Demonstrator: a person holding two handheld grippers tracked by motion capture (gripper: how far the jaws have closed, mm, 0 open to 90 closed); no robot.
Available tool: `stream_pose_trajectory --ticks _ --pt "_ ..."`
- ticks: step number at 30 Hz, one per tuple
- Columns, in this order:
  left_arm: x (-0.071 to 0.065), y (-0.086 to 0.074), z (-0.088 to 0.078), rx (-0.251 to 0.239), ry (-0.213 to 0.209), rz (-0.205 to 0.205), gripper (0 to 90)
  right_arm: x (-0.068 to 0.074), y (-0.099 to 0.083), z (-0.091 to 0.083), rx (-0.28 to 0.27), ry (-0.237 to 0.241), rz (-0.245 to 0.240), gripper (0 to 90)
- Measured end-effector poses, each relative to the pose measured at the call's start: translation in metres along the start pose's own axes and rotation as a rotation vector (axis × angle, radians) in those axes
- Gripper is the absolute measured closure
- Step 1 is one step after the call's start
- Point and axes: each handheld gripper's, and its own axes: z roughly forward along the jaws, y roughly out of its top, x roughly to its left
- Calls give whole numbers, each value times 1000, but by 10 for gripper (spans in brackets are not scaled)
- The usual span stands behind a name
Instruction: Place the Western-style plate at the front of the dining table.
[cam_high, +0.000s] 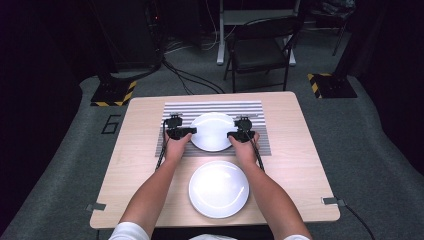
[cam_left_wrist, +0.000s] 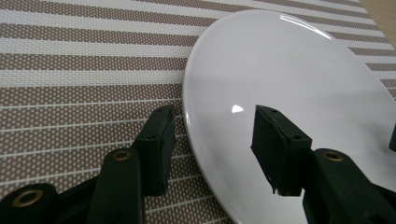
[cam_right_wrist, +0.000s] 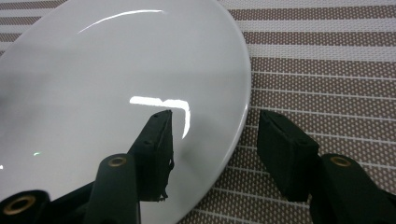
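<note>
Straddling opposite rims of the far plate (cam_high: 212, 131) on the striped mat (cam_high: 172, 107): left claw (cam_left_wrist: 219, 144) and right claw (cam_right_wrist: 215, 149), both gaping, pads clear of the rim, gripping nothing.

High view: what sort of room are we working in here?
Probably a lab or studio set up for recording, not a home. The wooden table stands on grey carpet among black stands with yellow-black hazard-striped bases, loose cables run across the floor, and a folding chair sits behind.
</note>
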Motion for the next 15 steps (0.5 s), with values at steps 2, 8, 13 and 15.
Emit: stream_pose_trajectory --ticks 2,8,13,15 --pt "1 -1 -4 -10 -7 -5 490 -2 1 -5 -10 5 -3 453" --pt "7 -6 -16 -24 -24 7 475 -4 3 -25 -47 29 -44 453" --pt "10 -7 -28 -29 -27 11 461 -7 -4 -37 -58 66 -54 452" --pt "11 -8 -31 -35 -29 15 459 -8 -8 -41 -51 83 -59 451"
